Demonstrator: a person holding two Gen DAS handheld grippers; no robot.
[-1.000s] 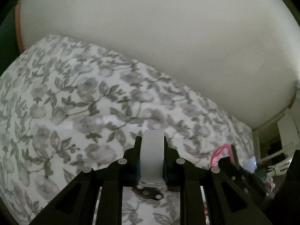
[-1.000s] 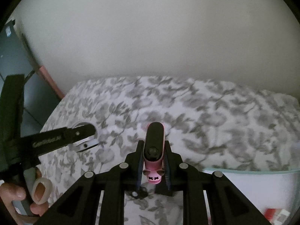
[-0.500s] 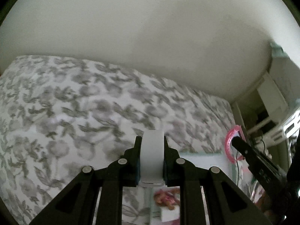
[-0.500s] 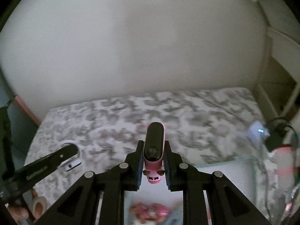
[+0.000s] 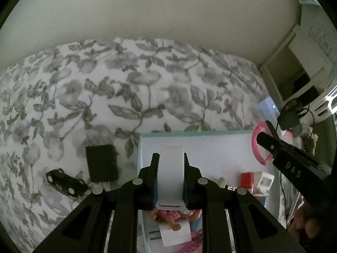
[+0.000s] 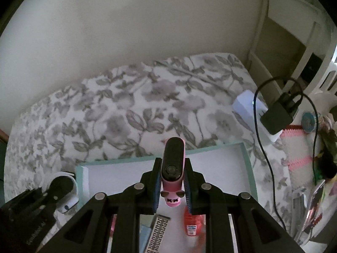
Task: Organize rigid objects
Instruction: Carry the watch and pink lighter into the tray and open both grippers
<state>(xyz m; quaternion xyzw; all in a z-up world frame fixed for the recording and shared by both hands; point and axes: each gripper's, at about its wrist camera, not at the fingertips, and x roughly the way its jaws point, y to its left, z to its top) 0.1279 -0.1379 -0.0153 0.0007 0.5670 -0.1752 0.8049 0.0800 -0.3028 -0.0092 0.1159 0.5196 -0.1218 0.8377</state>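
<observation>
My left gripper is shut on a white wristband, held over the left part of a teal-rimmed box with a white floor. In the right wrist view, my right gripper is shut on a pink band with a black face, above the same box. The pink band also shows at the right in the left wrist view. The white wristband shows at the lower left of the right wrist view. Both grippers point steeply down.
The box lies on a bed with a grey floral sheet. Left of it sit a black toy car and a flat black case. Inside are a doll, a red bottle and a patterned card. A black charger with its cable lies at the right.
Both grippers have swung across the bed and tipped downward, each still holding its band. The box, the toy car and the black case have come into view.
</observation>
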